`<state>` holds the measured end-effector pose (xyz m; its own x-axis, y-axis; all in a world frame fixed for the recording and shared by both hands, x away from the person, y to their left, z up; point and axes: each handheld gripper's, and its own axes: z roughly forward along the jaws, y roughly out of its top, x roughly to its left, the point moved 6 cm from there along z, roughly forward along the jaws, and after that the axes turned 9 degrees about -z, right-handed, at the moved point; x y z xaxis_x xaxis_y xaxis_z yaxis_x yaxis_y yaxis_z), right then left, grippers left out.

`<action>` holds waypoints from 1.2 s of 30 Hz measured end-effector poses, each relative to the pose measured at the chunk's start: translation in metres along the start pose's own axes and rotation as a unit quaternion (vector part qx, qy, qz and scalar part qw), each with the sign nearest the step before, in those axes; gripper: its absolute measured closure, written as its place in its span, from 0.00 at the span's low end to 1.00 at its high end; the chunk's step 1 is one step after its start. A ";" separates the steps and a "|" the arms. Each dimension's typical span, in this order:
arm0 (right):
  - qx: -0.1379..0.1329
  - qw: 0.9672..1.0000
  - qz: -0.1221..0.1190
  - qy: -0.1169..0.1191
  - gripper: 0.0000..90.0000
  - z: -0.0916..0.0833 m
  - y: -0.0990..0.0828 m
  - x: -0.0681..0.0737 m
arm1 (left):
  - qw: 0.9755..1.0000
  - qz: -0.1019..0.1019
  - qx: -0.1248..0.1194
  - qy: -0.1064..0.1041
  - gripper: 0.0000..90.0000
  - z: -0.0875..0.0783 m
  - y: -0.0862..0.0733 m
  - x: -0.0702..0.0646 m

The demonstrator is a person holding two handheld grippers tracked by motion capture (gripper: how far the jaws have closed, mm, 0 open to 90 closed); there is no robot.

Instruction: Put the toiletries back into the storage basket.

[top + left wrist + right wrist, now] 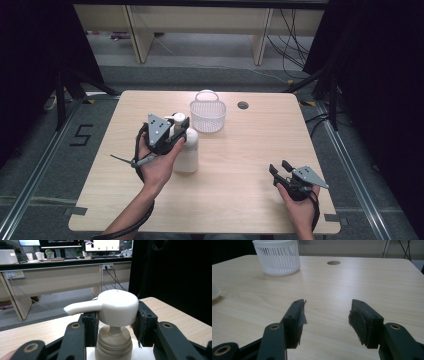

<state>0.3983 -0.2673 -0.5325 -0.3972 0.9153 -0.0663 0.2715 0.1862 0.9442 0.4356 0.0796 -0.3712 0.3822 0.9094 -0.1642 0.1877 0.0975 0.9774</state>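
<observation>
1. Pump bottle [186, 150], white, stands upright on the desk [235, 170] in the high view, just in front of the white basket [207, 116]. We see the left gripper [176, 131] at its pump head, and the right gripper [280, 169] rests near the front right of the desk, well apart from both. We judge that a sideways pull on the top could tip the bottle, and a lift towards the basket could catch its rim or handle.

2. In the left gripper view, the jaws sit closed against both sides of the pump head [117, 306], with the spout [80, 308] passing over one jaw. We think this hold is risky: the head could swivel or sink, or squirt out whatever is inside.

3. In the right gripper view, we find the jaws wide apart and empty above bare desk. The basket stands ahead, and a round hole [333, 263] lies beyond; nothing blocks this gripper.
</observation>
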 end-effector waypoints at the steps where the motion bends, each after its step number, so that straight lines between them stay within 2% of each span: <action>1: 0.000 1.000 0.000 0.000 0.51 0.000 0.000 0.000 | 1.000 0.000 0.000 0.000 0.65 0.000 0.000 0.000; 3: 0.005 1.000 -0.002 0.002 0.51 -0.001 0.000 0.000 | 1.000 0.001 -0.002 -0.003 0.65 0.003 0.002 0.000; 4: 0.000 1.000 -0.001 -0.001 0.51 0.000 0.000 -0.001 | 1.000 0.001 -0.002 -0.003 0.65 0.003 0.003 0.000; 6: 0.005 1.000 0.019 0.001 0.51 -0.001 -0.001 0.002 | 1.000 0.002 -0.006 -0.005 0.65 0.005 0.005 0.000; 7: 0.005 1.000 0.019 0.001 0.51 -0.001 -0.001 0.002 | 1.000 0.002 -0.006 -0.005 0.65 0.005 0.005 0.000; 8: 0.001 1.000 -0.001 -0.001 0.51 0.000 0.000 0.000 | 1.000 0.004 -0.009 -0.007 0.65 0.006 0.006 0.000; 9: 0.001 1.000 -0.001 -0.001 0.51 0.000 0.000 0.000 | 1.000 0.004 -0.009 -0.007 0.65 0.006 0.006 0.000; 10: 0.000 1.000 0.005 0.001 0.51 0.000 0.000 0.001 | 1.000 0.005 -0.010 -0.010 0.65 0.008 0.007 0.000; 12: 0.000 1.000 0.005 -0.001 0.51 0.000 0.000 0.001 | 1.000 0.011 -0.011 -0.014 0.65 0.010 0.008 -0.001; 17: 0.000 1.000 0.002 -0.002 0.51 0.000 0.000 0.000 | 1.000 0.009 -0.012 -0.015 0.65 0.013 0.009 -0.001; 18: 0.004 1.000 0.020 -0.001 0.51 -0.001 -0.001 0.002 | 1.000 0.010 -0.017 -0.016 0.66 0.015 0.010 0.000; 21: 0.001 1.000 0.011 0.001 0.51 0.000 0.000 0.001 | 1.000 0.012 -0.019 -0.016 0.66 0.015 0.012 0.000; 29: 0.001 1.000 0.012 0.001 0.51 0.000 0.000 0.001 | 0.999 0.012 -0.031 -0.023 0.66 0.018 0.019 0.001; 31: 0.004 1.000 0.019 0.000 0.51 -0.001 0.000 0.002 | 0.999 0.013 -0.031 -0.024 0.66 0.019 0.021 0.002; 35: 0.003 1.000 0.012 0.003 0.51 -0.001 -0.001 0.001 | 0.999 0.010 -0.038 -0.028 0.66 0.022 0.025 0.003; 36: 0.006 1.000 -0.002 -0.008 0.51 -0.002 -0.001 -0.002 | 0.999 0.008 -0.040 -0.028 0.66 0.023 0.026 0.003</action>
<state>0.3972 -0.2700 -0.5322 -0.3835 0.9204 -0.0757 0.2811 0.1944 0.9398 0.4626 0.0755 -0.3490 0.4343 0.8876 -0.1537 0.1089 0.1177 0.9871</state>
